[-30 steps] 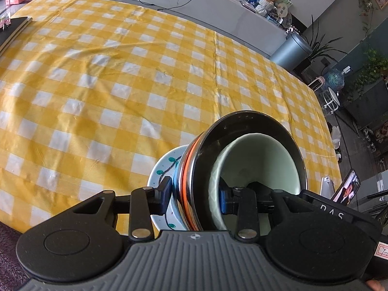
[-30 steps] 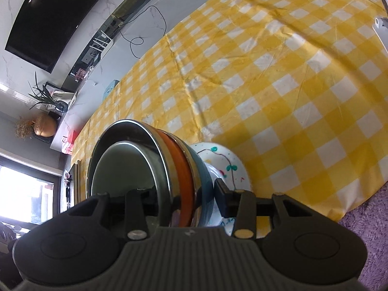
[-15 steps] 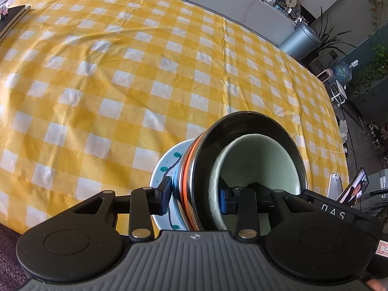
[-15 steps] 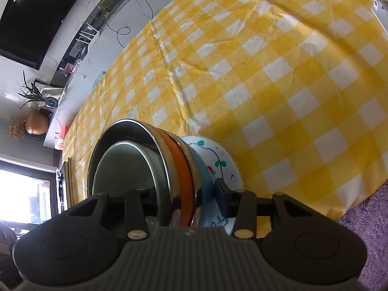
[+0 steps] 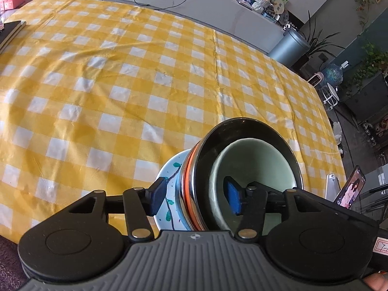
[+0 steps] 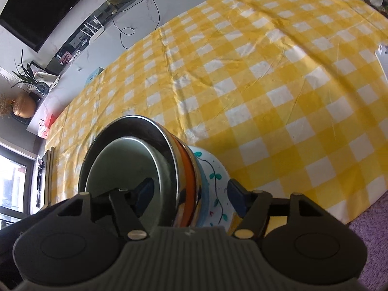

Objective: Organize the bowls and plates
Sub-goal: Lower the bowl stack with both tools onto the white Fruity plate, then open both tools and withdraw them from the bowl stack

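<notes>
At the near edge of the table, on the yellow-and-white checked cloth [image 5: 121, 92], sat a nested stack of dishes [image 5: 218, 177]. A pale green bowl [image 5: 252, 167] lay inside a steel bowl [image 5: 245, 126], under that ran an orange band [image 5: 188, 177], and at the bottom was a white plate painted with teal leaves [image 5: 169, 169].

The left gripper [image 5: 196, 197] straddled the stack's rim at about 6 o'clock in its own view. Its jaws were opening: one blue pad stood inside the green bowl, the other outside by the painted plate, both clear of the dishes.

The right gripper [image 6: 191, 194] straddled the opposite side of the rim in the same manner, one finger inside the green bowl [image 6: 126, 169] and one outside beside the painted plate [image 6: 213, 169]. Its jaws were opening too, with gaps on both sides.

A grey bin [image 5: 288, 46] stood off at 1 o'clock in the left view, and a purple rug [image 6: 368, 230] showed at 4 o'clock in the right view.
</notes>
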